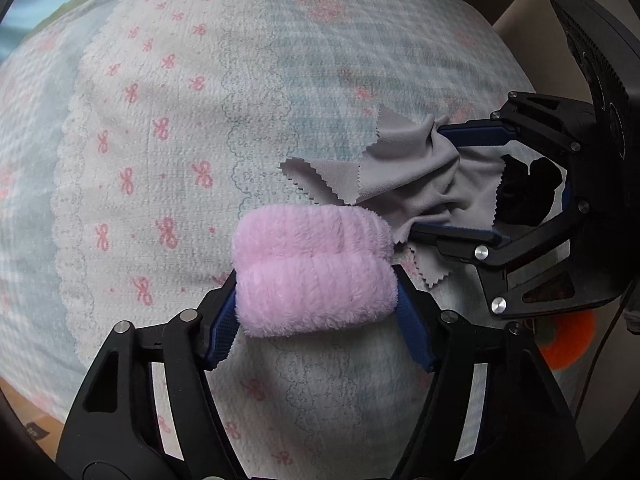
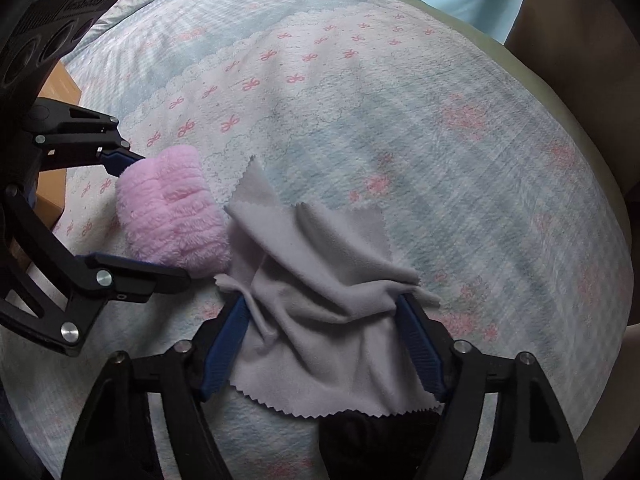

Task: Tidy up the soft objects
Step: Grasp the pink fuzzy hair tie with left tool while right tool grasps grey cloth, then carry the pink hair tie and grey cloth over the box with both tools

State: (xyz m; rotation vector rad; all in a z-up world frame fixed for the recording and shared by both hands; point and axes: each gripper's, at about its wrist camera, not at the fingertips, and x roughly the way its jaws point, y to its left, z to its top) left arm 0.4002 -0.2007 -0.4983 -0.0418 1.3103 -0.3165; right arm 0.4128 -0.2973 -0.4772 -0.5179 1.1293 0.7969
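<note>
A pink fluffy rolled sock [image 1: 312, 264] lies on the bed cover, and my left gripper [image 1: 316, 276] is shut on it, its blue pads pressing both ends. The right wrist view shows the same pink roll [image 2: 172, 216] held in the left gripper [image 2: 160, 218]. Just to its right, a grey cloth with zigzag edges [image 2: 320, 248] is bunched up between the pads of my right gripper [image 2: 320, 300], which is shut on it. In the left wrist view the grey cloth [image 1: 400, 168] is creased inside the right gripper [image 1: 426, 182]. Both grippers point steeply down at the bed.
The bed cover [image 2: 440, 140] is pale blue and white with pink bows. A dark item [image 2: 372, 432] lies under the grey cloth's near edge. An orange fluffy thing [image 1: 568, 340] sits at the bed's right edge. A cardboard box [image 2: 56, 92] stands at the left.
</note>
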